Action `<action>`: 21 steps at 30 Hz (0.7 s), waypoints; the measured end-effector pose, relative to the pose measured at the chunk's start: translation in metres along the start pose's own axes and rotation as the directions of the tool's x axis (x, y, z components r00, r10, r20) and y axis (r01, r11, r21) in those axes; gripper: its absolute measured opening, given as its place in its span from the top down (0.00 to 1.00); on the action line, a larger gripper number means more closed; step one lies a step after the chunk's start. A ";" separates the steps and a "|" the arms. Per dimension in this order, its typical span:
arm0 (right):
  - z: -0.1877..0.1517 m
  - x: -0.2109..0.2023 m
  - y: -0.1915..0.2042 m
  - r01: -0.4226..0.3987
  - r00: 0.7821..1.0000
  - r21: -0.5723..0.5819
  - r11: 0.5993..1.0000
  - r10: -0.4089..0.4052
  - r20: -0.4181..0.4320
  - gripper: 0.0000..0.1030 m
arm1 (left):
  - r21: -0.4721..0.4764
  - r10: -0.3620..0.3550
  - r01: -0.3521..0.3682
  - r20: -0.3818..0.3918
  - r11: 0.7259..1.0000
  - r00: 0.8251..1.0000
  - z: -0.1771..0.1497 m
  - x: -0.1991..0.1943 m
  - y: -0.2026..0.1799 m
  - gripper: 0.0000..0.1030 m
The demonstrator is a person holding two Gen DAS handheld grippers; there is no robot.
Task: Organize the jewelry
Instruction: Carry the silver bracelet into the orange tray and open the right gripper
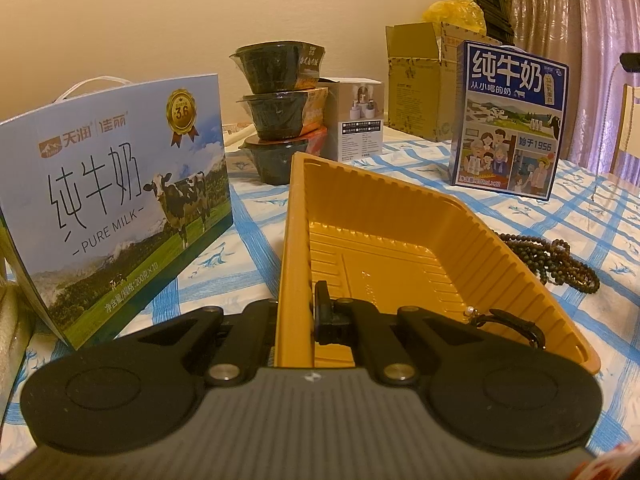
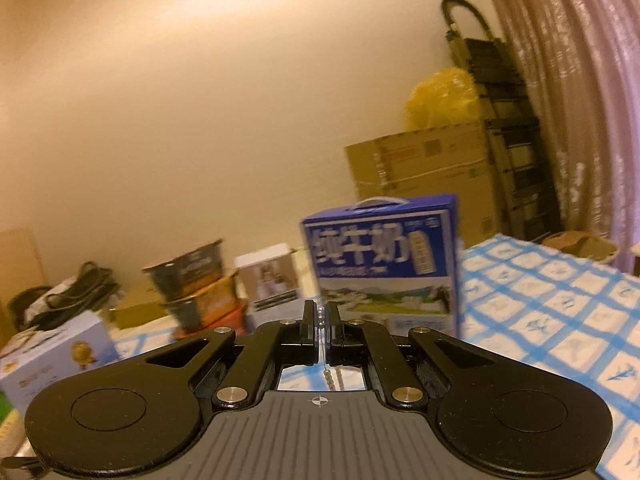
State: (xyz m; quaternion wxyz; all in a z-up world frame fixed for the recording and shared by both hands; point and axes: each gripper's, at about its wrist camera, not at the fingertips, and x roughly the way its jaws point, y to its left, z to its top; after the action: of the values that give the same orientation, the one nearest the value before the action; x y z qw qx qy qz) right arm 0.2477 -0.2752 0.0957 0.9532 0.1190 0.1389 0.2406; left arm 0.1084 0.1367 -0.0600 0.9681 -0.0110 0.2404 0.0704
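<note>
My left gripper point(image 1: 298, 318) is shut on the left wall of a yellow plastic tray point(image 1: 400, 216) that stands on the checked tablecloth. One finger point(image 1: 323, 312) is inside the tray; the other is hidden outside the wall. A small dark piece with a pearl point(image 1: 504, 322) lies in the tray's near right corner. A dark beaded necklace point(image 1: 560, 260) is heaped on the cloth right of the tray. My right gripper point(image 2: 321, 320) is shut on a thin silver bead chain point(image 2: 321, 314), held above the table; its loose end point(image 2: 332, 378) hangs below the fingers.
A pale-blue milk carton box point(image 1: 120, 208) stands close left of the tray. Behind are stacked black bowls point(image 1: 276, 108), a small white box point(image 1: 360, 120), a dark-blue milk box point(image 1: 508, 120) and a cardboard box point(image 1: 420, 80). A curtain point(image 1: 580, 40) hangs at right.
</note>
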 end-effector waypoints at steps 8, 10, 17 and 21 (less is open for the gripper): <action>-0.007 0.003 0.049 -0.177 0.983 0.014 0.984 0.178 -0.055 0.97 | -0.002 -0.001 0.001 0.002 1.000 1.000 0.000 -0.001 0.000 0.97; -0.010 0.006 0.064 -0.227 0.971 0.021 0.974 0.228 -0.073 0.97 | -0.003 -0.001 0.001 0.002 1.000 1.000 0.000 0.000 0.000 0.97; -0.019 0.030 0.109 -0.362 0.923 0.078 0.929 0.369 -0.105 0.97 | -0.008 -0.003 0.003 0.005 1.000 1.000 0.001 -0.002 -0.001 0.97; -0.030 0.051 0.130 -0.390 0.906 0.088 0.916 0.399 -0.138 0.97 | -0.010 -0.006 0.006 0.005 1.000 1.000 0.000 -0.002 -0.001 0.96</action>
State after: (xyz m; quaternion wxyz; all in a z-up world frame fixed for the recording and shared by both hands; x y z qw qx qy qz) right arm 0.2260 -0.1342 0.0950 0.8674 0.1534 0.1916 0.4328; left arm 0.1073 0.1358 -0.0590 0.9688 -0.0165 0.2374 0.0689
